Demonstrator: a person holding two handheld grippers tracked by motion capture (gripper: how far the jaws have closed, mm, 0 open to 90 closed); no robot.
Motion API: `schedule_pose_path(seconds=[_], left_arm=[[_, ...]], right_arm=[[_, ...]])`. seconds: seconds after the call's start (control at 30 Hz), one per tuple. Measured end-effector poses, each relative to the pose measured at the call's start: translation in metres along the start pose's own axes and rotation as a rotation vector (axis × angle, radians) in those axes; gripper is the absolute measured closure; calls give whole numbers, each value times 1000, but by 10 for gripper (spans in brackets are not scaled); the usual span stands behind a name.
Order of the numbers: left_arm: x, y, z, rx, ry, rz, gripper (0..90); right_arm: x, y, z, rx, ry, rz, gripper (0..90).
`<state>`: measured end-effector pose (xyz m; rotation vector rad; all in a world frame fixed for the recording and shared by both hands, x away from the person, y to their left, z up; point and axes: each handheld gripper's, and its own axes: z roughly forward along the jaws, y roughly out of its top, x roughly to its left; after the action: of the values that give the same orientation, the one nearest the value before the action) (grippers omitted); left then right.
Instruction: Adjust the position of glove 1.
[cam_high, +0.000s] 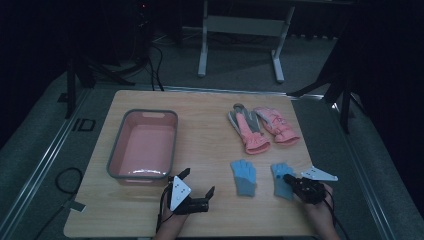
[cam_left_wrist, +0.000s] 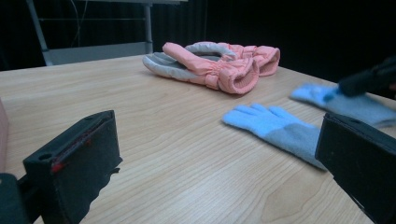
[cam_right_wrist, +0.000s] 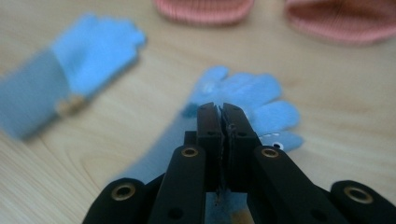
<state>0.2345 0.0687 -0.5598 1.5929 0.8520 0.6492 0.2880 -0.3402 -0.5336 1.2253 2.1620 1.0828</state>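
On the left side of the wooden worktop (cam_high: 210, 150) sits a pink basin (cam_high: 143, 145) with a grey rim, its long side running away from you. Just past its near right corner your left gripper (cam_high: 196, 183) hovers low over the wood, fingers (cam_left_wrist: 74, 163) spread wide with nothing between them. From the left gripper view you look between those two black fingers across bare wood toward the gloves.

Moving right, the first blue glove (cam_high: 243, 176) lies flat near the middle of the worktop, light blue at the finger end and greyer at the cuff, finger end pointing away from you. In the left gripper view it lies ahead and to the right (cam_left_wrist: 280, 130), apart from both fingers.

Farther back, the pair of pink gloves (cam_high: 262, 129) rests side by side, touching each other, cuffs toward you; the left one shows a grey palm.

To the right again, the second blue glove (cam_high: 281, 180) lies just beside the first, with a gap of wood between them. Your right gripper (cam_high: 289, 177) is down on this glove, and the right gripper view shows its fingers (cam_right_wrist: 208, 135) pressed together over the blue fabric (cam_right_wrist: 252, 100) near the palm. You cannot tell from these views whether any fabric is pinched between them. The glove lies flat on the worktop.
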Motion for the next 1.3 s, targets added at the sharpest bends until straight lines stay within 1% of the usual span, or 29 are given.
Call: schedule_pose_path(seconds=[0.07,0.13,0.17,0.2,0.3,0.33,0.37,0.4,0.47,0.5,0.53,0.57,0.6,0.7,0.77,0.83,0.97,1.07,1.1,1.17,1.3], left_arm=[[0,0,0,-2,0,0,1],[0,0,0,-3,1,1,1],[0,0,0,-2,0,2,1],[0,0,0,-2,1,3,1],[0,0,0,-2,1,3,1],[0,0,0,-2,1,3,1],[-1,0,0,-1,0,5,1],[-1,0,0,-1,1,6,1],[-1,0,0,0,1,6,1],[-1,0,0,-1,1,6,1],[-1,0,0,-1,1,6,1],[-1,0,0,-1,1,5,1],[-1,0,0,-1,1,6,1],[-1,0,0,-1,1,6,1],[-1,0,0,-2,0,7,1],[-1,0,0,-1,0,7,1],[-1,0,0,0,-1,7,1],[-1,0,0,1,-2,6,1],[0,0,0,1,-2,5,1],[0,0,0,1,-2,5,1],[0,0,0,1,-2,6,1]], right_arm=[[2,10,-6,-30,10,0,867],[3,21,-11,-55,43,1,867],[5,26,-12,-70,41,3,867],[6,31,-14,-78,44,9,867],[16,44,-16,-101,70,-7,866],[16,44,-16,-101,70,-7,866],[20,48,-16,-106,85,-10,866],[28,55,-16,-120,106,-17,866],[36,60,-14,-123,117,-30,867],[41,63,-12,-120,126,-31,866],[41,63,-12,-120,126,-31,866],[45,65,-10,-118,137,-37,867],[52,68,-6,-111,140,-46,866],[63,71,2,-103,174,-56,866],[69,73,6,-99,196,-65,866],[73,74,11,-89,208,-71,865],[78,75,20,-72,221,-67,865],[79,72,28,-59,242,-72,863],[80,71,31,-54,258,-78,863],[80,69,37,-33,252,-83,862],[79,63,47,5,265,-87,861]])
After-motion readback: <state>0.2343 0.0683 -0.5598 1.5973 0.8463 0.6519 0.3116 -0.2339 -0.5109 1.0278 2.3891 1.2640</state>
